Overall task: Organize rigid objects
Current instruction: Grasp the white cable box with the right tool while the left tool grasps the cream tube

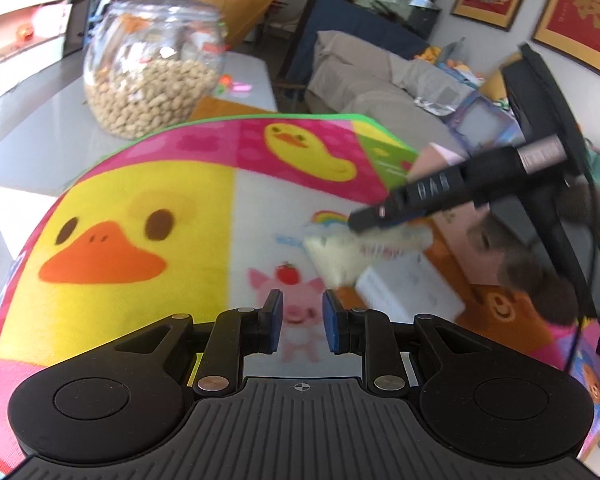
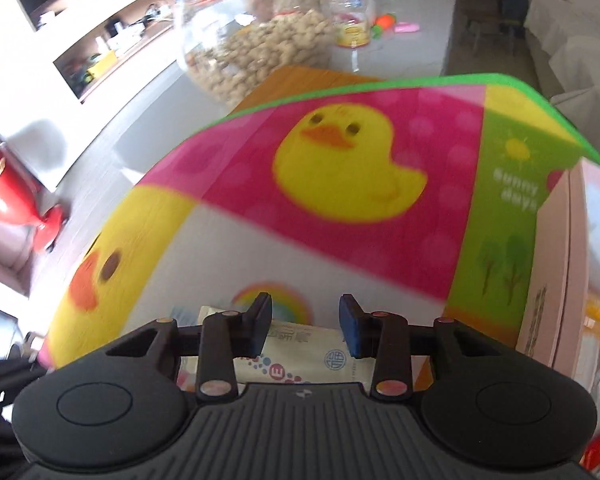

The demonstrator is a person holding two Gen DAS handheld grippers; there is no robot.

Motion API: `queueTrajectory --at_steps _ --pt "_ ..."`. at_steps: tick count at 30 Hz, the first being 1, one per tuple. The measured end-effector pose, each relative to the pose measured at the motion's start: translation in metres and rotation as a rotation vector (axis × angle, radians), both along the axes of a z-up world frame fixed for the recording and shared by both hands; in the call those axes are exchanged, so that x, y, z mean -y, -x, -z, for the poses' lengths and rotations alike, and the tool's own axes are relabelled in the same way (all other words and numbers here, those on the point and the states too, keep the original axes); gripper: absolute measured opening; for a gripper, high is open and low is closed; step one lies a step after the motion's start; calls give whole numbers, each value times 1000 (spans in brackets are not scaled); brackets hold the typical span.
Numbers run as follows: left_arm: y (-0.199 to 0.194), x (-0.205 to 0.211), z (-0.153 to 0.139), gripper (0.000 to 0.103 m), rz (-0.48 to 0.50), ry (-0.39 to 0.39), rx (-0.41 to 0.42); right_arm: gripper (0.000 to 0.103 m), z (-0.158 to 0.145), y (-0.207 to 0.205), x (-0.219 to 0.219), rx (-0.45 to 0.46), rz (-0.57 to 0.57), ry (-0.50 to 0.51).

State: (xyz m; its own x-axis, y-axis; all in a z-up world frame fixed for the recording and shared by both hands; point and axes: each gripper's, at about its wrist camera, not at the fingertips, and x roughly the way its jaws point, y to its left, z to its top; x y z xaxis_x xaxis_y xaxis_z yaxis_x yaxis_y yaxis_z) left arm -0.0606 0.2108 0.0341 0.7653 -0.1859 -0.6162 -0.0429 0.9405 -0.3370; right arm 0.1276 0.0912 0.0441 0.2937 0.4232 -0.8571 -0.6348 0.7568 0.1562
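The right gripper (image 2: 305, 326) hangs over a white tissue pack (image 2: 300, 362) lying on the duck-print mat (image 2: 340, 220), near the mat's right edge by a pink box (image 2: 556, 280); its jaws straddle the pack (whether the pads press it I cannot tell). The left gripper (image 1: 301, 326) hovers narrow and empty over the mat.

Two black plastic grippers. Left gripper (image 1: 300, 322): flat ribbed top with a tiny cross mark, two big round bumps at the sides, shiny silver screws on bent black links, blue pads (image 1: 332, 328) on the fingers. Right gripper (image 2: 306, 326): same black shape, same ribs, copper-looking screws, one blue pad (image 2: 350, 330) showing.
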Motion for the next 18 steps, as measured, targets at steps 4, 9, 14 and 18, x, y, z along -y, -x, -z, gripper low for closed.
queueTrajectory --at_steps 4,9,14,18 --pt "-1 3 -6 24 -14 -19 2 84 -24 61 18 227 -48 -24" --pt "-14 2 -6 24 -65 -62 -52 88 -8 123 22 373 -112 48" --pt "-17 21 -11 25 -11 -129 -83 72 14 136 34 370 -97 80" --pt "-19 32 -15 24 16 -163 -86 69 1 145 70 390 -29 42"
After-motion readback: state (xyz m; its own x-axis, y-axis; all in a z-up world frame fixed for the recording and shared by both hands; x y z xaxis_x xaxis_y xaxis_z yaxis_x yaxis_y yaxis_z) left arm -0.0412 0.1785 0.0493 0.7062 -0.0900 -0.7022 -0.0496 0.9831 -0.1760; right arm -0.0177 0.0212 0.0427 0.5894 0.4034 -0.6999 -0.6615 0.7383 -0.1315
